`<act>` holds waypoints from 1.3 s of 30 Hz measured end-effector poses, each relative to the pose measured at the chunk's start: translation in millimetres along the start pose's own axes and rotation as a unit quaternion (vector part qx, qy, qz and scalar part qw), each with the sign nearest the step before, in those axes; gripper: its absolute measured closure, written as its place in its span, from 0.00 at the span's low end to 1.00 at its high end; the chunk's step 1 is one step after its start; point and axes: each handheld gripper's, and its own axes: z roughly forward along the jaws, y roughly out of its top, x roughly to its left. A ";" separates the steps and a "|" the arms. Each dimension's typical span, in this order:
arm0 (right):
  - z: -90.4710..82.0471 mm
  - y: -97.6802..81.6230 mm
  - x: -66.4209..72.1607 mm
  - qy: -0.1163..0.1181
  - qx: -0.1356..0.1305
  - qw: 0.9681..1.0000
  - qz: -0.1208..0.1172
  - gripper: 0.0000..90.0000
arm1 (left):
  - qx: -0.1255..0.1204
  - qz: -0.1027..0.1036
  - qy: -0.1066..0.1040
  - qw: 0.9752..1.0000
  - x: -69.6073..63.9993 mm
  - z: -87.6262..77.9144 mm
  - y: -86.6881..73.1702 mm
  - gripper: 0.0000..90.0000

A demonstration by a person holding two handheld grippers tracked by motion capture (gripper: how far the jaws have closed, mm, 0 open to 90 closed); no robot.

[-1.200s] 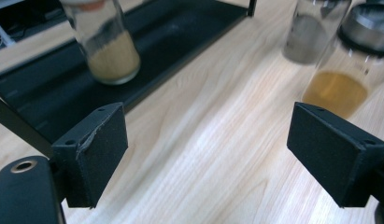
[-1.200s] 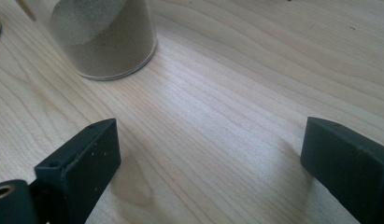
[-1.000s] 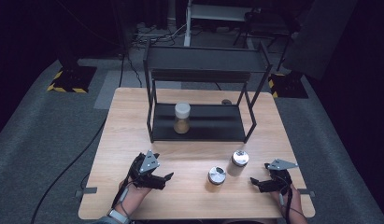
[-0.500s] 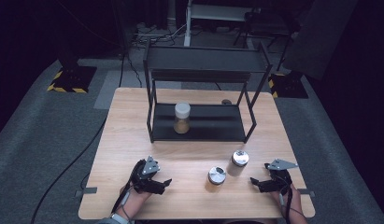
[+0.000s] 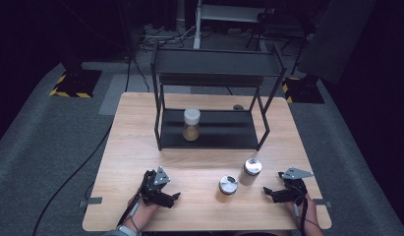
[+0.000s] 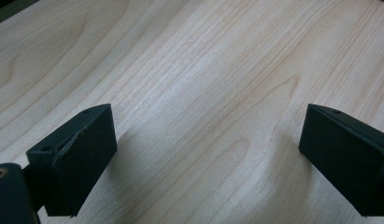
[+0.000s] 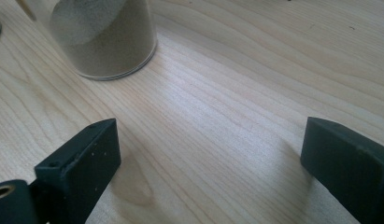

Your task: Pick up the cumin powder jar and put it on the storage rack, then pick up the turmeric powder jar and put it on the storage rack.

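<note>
One jar (image 5: 191, 124) stands on the rack (image 5: 212, 132); two jars (image 5: 228, 186) (image 5: 251, 170) wait lower right. Our left tongs (image 5: 171, 197), just widened, and right tongs (image 5: 269, 193) gape empty.

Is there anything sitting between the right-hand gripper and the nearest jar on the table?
Nothing visible does. Bare table lies between the open right gripper and the silver-lidded jar; the right gripper view shows its base just ahead.

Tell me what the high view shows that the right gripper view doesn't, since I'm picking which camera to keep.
Only the high view: the black rack with a white-lidded jar on its lower shelf, two silver-lidded jars, and the left claw. Only the right gripper view: a jar's powder fill up close. Both: the wooden table and the open right claw.
</note>
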 end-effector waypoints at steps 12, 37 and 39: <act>0.0 0.0 0.0 0.000 0.000 1.000 0.000 0.05 | 0.001 -0.001 0.000 1.000 -1.2 0.4 0.3 0.02; 2.0 7.2 6.8 -0.017 0.011 1.000 0.017 0.04 | 0.002 -0.003 0.001 1.000 -1.2 0.4 0.8 0.02; 1.3 9.0 5.5 -0.014 0.016 1.000 0.016 0.04 | 0.001 -0.001 0.000 1.000 -1.0 0.6 0.7 0.02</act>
